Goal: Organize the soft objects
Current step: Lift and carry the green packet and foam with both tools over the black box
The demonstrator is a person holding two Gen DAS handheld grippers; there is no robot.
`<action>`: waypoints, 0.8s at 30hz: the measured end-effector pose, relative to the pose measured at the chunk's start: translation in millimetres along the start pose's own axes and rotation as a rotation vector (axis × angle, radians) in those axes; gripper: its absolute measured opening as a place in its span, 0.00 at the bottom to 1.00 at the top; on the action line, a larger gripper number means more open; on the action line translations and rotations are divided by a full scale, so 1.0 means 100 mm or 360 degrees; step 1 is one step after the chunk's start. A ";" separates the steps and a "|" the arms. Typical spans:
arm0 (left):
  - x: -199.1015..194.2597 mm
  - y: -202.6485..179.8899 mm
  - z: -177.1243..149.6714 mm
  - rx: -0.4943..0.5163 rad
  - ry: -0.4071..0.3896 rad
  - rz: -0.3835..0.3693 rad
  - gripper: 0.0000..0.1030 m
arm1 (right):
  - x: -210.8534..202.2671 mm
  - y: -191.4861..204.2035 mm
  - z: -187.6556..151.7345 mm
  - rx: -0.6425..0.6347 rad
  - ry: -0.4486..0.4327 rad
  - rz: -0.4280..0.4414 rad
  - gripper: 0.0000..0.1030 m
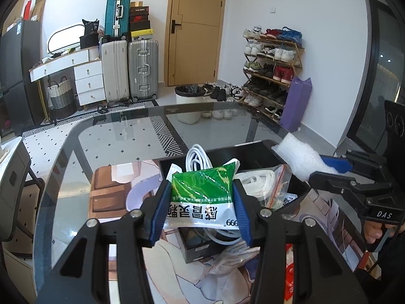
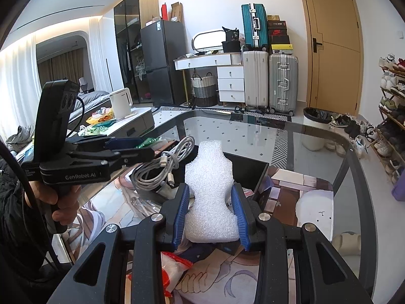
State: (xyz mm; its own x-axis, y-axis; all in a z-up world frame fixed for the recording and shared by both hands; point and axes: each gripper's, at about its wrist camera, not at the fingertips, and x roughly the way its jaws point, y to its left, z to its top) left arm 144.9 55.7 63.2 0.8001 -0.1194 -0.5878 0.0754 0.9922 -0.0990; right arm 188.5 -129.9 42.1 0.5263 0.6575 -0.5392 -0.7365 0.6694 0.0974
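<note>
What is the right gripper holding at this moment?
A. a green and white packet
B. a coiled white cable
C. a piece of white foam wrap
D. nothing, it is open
C: the right gripper has both blue pads pressed into the piece of white foam wrap, pinching it at its waist, while the green and white packet sits in the left gripper.

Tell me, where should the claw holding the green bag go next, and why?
Probably straight down a little, then open. The left claw grips the green packet above the black box, which already holds white cables, so it likely belongs there.
</note>
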 end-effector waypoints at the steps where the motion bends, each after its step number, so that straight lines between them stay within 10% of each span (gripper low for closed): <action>1: 0.03 0.00 0.00 0.0000 0.0004 -0.0003 0.45 | 0.02 -0.02 0.00 0.0002 0.0006 -0.0001 0.34; 24: 0.33 -0.14 0.02 0.0013 0.0092 -0.0119 0.45 | 0.31 -0.13 0.09 0.0004 0.0072 0.0027 0.34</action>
State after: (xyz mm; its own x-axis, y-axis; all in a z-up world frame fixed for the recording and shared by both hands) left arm 171.4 37.8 47.1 0.7564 -0.1948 -0.6244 0.1389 0.9807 -0.1377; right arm 218.1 -115.5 31.6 0.4938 0.6527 -0.5746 -0.7442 0.6590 0.1090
